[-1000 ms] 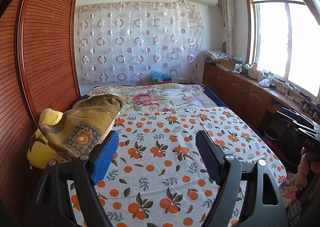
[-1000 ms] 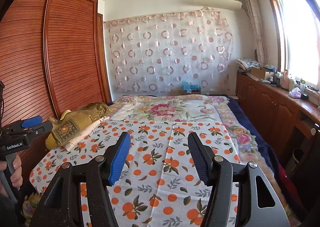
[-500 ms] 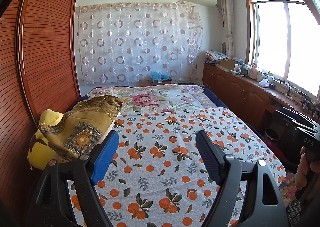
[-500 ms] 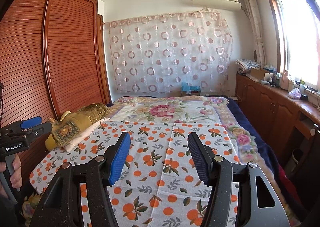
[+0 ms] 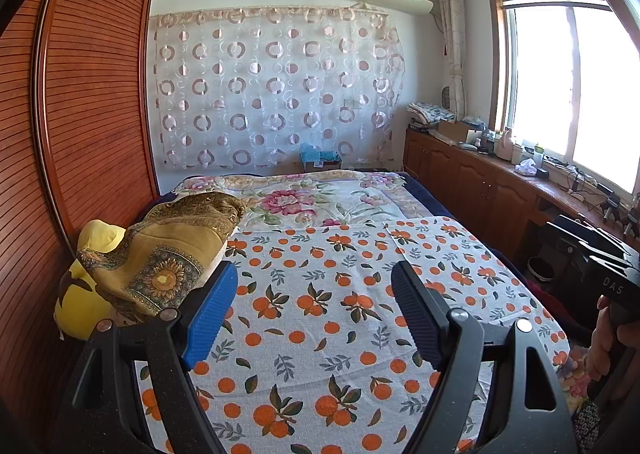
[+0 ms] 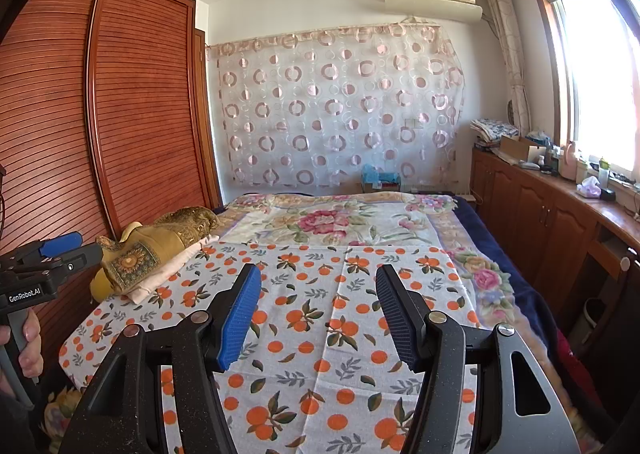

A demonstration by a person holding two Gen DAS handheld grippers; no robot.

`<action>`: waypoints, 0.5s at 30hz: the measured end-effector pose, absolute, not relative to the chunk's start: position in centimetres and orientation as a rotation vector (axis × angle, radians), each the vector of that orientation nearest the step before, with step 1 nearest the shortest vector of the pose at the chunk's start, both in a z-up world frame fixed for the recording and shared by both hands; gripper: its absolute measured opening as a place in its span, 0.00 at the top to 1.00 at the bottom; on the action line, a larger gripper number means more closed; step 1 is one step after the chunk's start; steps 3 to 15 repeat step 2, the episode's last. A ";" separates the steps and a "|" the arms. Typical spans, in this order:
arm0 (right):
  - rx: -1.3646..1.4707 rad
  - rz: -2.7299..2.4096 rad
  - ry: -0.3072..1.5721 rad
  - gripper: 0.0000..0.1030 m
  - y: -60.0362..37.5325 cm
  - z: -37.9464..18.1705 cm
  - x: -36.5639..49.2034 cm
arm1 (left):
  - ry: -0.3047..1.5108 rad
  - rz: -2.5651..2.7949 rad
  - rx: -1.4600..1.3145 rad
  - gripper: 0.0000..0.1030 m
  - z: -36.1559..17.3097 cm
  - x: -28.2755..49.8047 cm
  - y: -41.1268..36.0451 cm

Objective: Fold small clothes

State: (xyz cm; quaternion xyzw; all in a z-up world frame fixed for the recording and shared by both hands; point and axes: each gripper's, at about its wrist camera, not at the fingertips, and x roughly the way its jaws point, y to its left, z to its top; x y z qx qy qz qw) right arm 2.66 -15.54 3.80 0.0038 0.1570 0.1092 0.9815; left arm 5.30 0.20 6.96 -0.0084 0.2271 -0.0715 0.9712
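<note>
Sunlit bedroom: an orange-print sheet [image 6: 340, 318] covers the bed, bare at frame centre. Both the left gripper [image 5: 312, 314] and right gripper [image 6: 316, 310] hover wide and empty. Heaped clothes [image 5: 160, 254] lie mid-left, looking unfolded; progress is unclear.

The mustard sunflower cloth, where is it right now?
The mustard sunflower cloth lies crumpled at the left edge of the bed, beside the wooden wardrobe, draped over a yellow cushion; both views show it left of the open grippers.
</note>
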 end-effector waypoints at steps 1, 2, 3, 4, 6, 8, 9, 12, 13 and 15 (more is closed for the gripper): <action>0.007 0.220 0.315 0.40 -15.6 3.8 2.7 | 0.458 -0.145 -0.017 0.23 6.9 5.3 0.2; 0.007 0.219 0.315 0.40 -15.6 3.8 2.7 | 0.459 -0.144 -0.017 0.23 6.9 5.3 0.2; 0.007 0.219 0.315 0.40 -15.6 3.8 2.7 | 0.459 -0.144 -0.017 0.23 6.9 5.3 0.2; 0.007 0.219 0.315 0.40 -15.6 3.8 2.7 | 0.459 -0.144 -0.017 0.23 6.9 5.3 0.2; 0.007 0.219 0.315 0.40 -15.6 3.8 2.7 | 0.459 -0.144 -0.017 0.23 6.9 5.3 0.2; 0.007 0.219 0.315 0.40 -15.6 3.8 2.7 | 0.459 -0.144 -0.017 0.23 6.9 5.3 0.2; 0.007 0.219 0.315 0.40 -15.6 3.8 2.7 | 0.459 -0.144 -0.017 0.23 6.9 5.3 0.2; 0.007 0.219 0.315 0.40 -15.6 3.8 2.7 | 0.459 -0.144 -0.017 0.23 6.9 5.3 0.2; 0.007 0.219 0.315 0.40 -15.6 3.8 2.7 | 0.459 -0.144 -0.017 0.23 6.9 5.3 0.2; 0.007 0.219 0.315 0.40 -15.6 3.8 2.7 | 0.459 -0.144 -0.017 0.23 6.9 5.3 0.2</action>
